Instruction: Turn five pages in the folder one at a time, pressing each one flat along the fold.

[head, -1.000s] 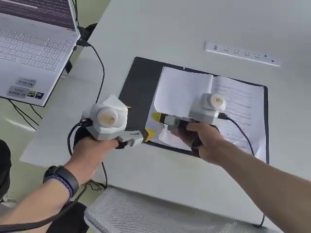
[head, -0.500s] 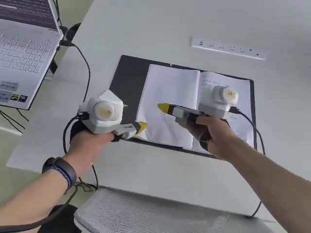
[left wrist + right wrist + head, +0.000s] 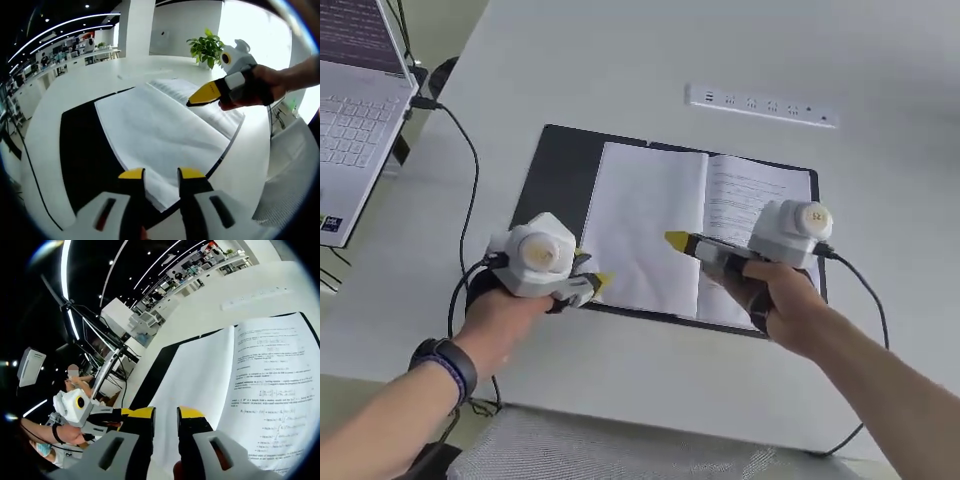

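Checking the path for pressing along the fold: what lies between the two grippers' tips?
The blank white page of the folder lies between left gripper and right gripper; the head view shows it.

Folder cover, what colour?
The folder cover is black, clearest in the head view, left of the blank white page.

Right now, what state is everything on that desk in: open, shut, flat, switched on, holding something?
folder: open, lying flat.
blank page: flat, left of the fold.
printed page: face up, right of the fold.
left gripper: jaws slightly apart, empty.
right gripper: jaws slightly apart, empty.
laptop: lid open, screen lit.
power strip: sockets look unused.
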Available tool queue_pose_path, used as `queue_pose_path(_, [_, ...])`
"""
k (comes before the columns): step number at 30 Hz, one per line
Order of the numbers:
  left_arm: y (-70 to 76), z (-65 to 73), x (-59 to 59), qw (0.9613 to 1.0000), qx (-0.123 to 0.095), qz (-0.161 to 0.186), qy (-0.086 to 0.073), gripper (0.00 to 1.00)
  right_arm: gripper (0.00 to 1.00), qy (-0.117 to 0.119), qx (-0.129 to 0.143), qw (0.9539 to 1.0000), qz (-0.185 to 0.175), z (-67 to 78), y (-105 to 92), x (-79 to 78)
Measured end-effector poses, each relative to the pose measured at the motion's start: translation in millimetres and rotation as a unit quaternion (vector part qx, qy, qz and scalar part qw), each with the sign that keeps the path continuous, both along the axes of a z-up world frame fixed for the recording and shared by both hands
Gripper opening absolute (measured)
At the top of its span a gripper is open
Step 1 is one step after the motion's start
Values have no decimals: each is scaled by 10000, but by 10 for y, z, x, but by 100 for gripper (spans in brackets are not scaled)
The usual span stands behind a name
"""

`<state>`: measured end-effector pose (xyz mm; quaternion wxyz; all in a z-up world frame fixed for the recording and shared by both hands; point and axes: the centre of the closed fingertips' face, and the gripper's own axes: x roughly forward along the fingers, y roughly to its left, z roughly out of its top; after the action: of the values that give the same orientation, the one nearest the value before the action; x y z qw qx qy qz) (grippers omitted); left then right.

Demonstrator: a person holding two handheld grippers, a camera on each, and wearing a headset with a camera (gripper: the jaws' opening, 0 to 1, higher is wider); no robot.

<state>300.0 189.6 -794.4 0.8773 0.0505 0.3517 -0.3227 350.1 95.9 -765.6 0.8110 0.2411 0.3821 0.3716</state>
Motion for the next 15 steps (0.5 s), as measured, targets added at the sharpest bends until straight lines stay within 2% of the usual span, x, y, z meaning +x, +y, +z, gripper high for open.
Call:
queue_pose_path(2, [23, -60, -29, 10000, 72, -9, 65, 24, 15, 5, -12, 10000, -23, 0, -40, 4])
queue_pose_path(6, [89, -191, -66, 9994, 335, -111, 67, 21, 14, 19, -41, 10000, -79, -36, -138, 49])
queue_pose_path(11, [111, -190, -52, 9994, 330, -105, -38, 20, 13, 9, -86, 9999, -146, -54, -222, 129])
queue_pose_path(15, [117, -192, -33, 9995, 310, -43, -32, 19, 12, -7, -105, 9998, -162, -63, -226, 231])
